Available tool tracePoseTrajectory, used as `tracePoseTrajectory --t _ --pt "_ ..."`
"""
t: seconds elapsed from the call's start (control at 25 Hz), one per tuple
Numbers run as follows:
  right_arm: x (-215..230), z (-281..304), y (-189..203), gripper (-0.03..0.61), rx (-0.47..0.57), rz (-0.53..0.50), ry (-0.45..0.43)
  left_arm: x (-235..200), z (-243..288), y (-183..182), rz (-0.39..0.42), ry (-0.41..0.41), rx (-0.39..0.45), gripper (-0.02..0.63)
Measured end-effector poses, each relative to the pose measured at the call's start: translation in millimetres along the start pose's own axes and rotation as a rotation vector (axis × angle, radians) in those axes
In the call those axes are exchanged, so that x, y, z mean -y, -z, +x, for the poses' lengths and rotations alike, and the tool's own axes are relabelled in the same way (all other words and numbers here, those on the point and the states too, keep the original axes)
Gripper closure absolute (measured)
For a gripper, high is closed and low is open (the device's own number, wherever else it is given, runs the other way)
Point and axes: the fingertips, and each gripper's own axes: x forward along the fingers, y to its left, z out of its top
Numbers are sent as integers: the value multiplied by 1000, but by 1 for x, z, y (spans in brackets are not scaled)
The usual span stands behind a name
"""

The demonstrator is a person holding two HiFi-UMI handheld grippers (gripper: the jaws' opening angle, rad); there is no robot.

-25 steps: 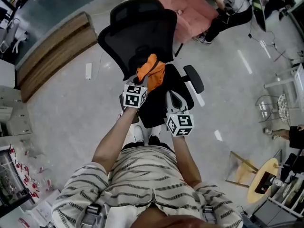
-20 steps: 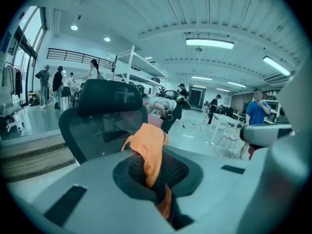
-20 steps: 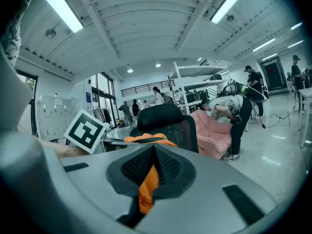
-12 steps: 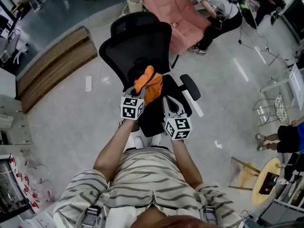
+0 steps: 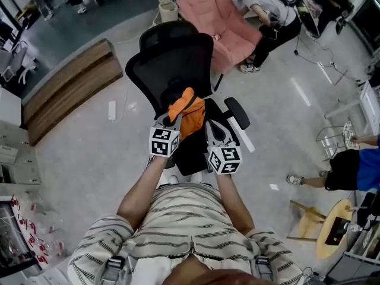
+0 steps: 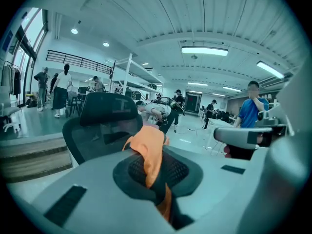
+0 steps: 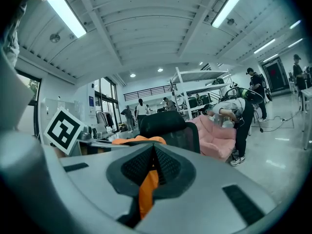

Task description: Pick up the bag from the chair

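Head view: fingers [image 6: 181, 172] of left gripper [image 5: 176, 120] and right gripper [image 5: 209, 124] pinch the crumpled orange bag [image 5: 189, 108] over a mesh chair [image 5: 172, 70].

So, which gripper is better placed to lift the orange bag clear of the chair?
Left, slightly. Both jaws are shut on the orange bag, but the left gripper bites a wider fold, with the bag's bulk directly ahead. The right gripper pinches only a narrow strip.

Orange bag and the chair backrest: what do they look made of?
The orange bag looks like soft matte fabric, probably thin woven cloth or nylon: it hangs limp and creases into folds. The chair backrest looks like black mesh on a rigid frame, likely plastic: its panel appears see-through in the left gripper view.
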Motion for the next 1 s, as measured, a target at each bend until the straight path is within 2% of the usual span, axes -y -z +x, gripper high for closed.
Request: tracePoseTrajectory --t 0.68,1.0 --pt "2 11 -20 561 47 -19 -9 8 -27 -17 6 -23 55 589" --pt "4 14 -23 561 56 -25 -8 12 -39 -22 49 -40 97 589"
